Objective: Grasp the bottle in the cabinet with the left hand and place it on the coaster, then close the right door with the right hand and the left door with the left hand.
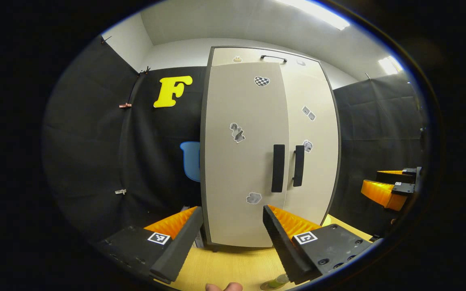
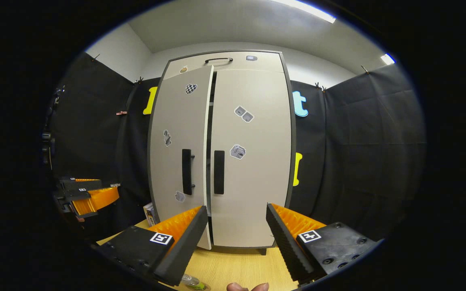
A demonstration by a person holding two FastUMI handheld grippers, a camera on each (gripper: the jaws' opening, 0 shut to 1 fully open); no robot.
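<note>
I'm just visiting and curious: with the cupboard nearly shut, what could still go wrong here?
The left door stands slightly ajar, so the task may end with it unlatched. The open left gripper could miss or catch on its handle. The bottle stands low by the grippers and might get knocked.

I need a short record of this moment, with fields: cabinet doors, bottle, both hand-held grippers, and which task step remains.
right door: shut, flush with the cabinet frame
left door: slightly ajar, its inner edge standing out from the right door
bottle: out of the cabinet, on the wooden table at the bottom edge; coaster not discernible
left hand-held gripper: open, empty, facing the left door
right hand-held gripper: open, empty, facing the cabinet
remaining step: push the left door fully shut
</note>
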